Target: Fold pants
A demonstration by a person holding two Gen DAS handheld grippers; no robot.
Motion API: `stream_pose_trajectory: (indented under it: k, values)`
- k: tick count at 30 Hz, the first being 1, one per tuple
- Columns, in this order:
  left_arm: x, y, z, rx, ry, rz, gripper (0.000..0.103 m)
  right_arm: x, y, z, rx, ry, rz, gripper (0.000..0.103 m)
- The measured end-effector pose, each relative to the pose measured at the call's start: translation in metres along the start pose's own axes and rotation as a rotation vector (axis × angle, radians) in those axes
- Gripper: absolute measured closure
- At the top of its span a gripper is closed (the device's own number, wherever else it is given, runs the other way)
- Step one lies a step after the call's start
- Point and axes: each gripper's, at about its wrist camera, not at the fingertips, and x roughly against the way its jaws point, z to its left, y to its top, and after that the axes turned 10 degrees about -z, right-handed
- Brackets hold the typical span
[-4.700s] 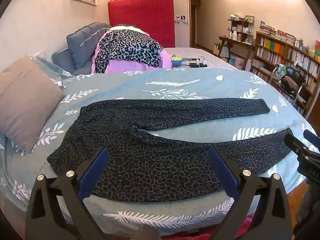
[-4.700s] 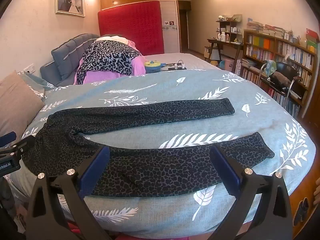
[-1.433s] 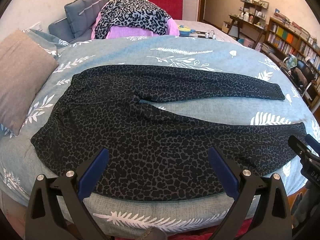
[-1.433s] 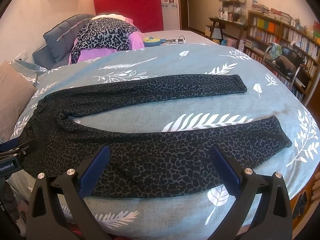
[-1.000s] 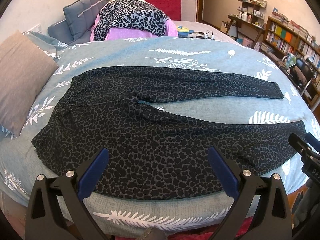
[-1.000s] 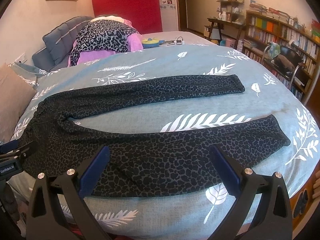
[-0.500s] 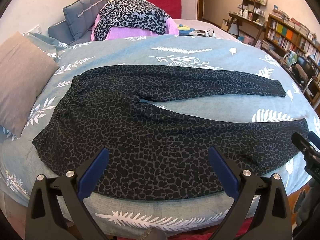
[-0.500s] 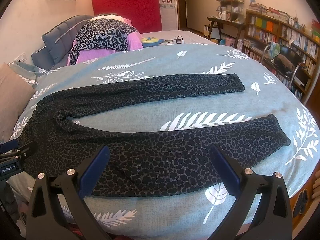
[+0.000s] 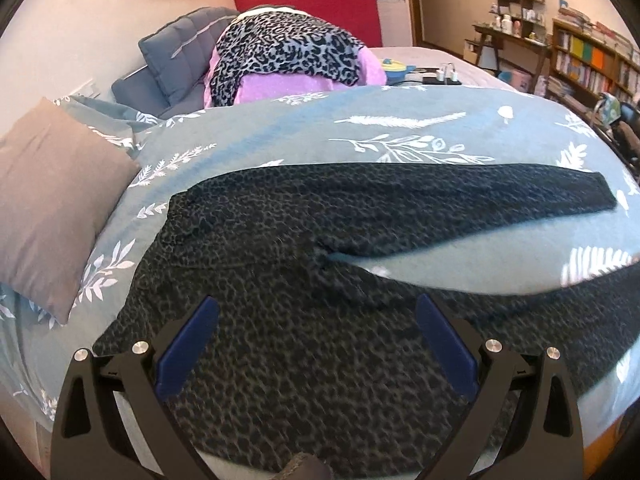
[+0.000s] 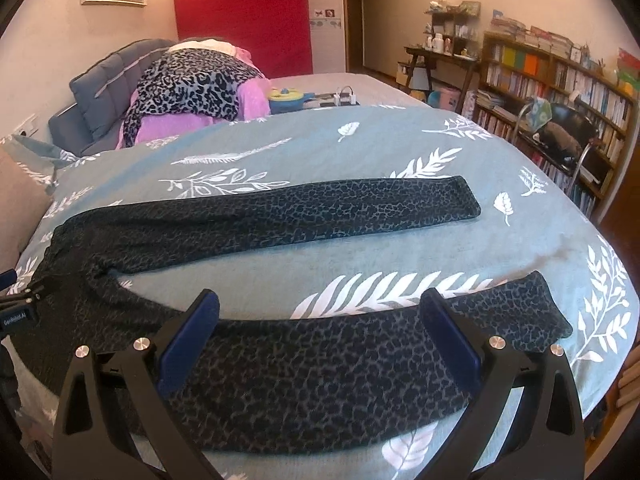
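Left wrist view: my left gripper (image 9: 316,344) hangs low over the pants (image 9: 280,248), jaws spread wide and holding nothing, the blue pads (image 9: 186,346) framing the near hip. The pants lie flat on the bedspread (image 9: 400,104), waistband toward the pillow (image 9: 48,200), the far leg running out to the right, the near leg sweeping under me. The picture is a bit smeared, so I can't tell whether the pads touch the cloth.

Right wrist view: my right gripper (image 10: 318,336) sits over the near leg (image 10: 360,360) about midway along it, jaws just as wide, empty. The far leg (image 10: 300,212) lies well apart from the near one — a strip of bedspread shows between them. At the left edge, the left gripper's tip (image 10: 20,304) shows by the waistband.

The step, I'd say, is laying the near leg over the far one. To do it well I should pinch the near edge only — hip on the left, leg on the right — lift both ends level, and carry them across together so the seams line up without dragging the far leg.
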Motion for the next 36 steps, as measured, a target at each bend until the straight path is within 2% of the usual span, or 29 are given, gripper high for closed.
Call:
stream_pose_trajectory:
  k: [8, 15, 20, 29, 34, 36]
  values:
    - [-0.062, 0.029, 0.028, 0.022, 0.046, 0.049, 0.005, -0.037, -0.004, -0.002, -0.005, -0.010, 0.063, 0.002]
    - [-0.138, 0.054, 0.071, 0.111, 0.079, 0.149, 0.005, -0.066, -0.006, -0.003, -0.008, -0.018, 0.115, 0.002]
    - [-0.178, 0.069, 0.091, 0.138, 0.097, 0.191, 0.005, -0.088, -0.004, -0.002, -0.015, -0.024, 0.147, 0.002]
    - [-0.246, 0.095, 0.127, 0.360, 0.067, 0.349, 0.005, -0.116, -0.006, 0.002, -0.016, -0.018, 0.191, 0.002]
    - [-0.275, 0.105, 0.144, 0.556, 0.029, 0.430, 0.005, -0.130, -0.009, -0.002, -0.031, -0.019, 0.215, 0.002]
    - [-0.283, 0.106, 0.149, 0.632, 0.036, 0.458, 0.005, -0.133, -0.010, -0.003, -0.035, -0.020, 0.222, 0.002]
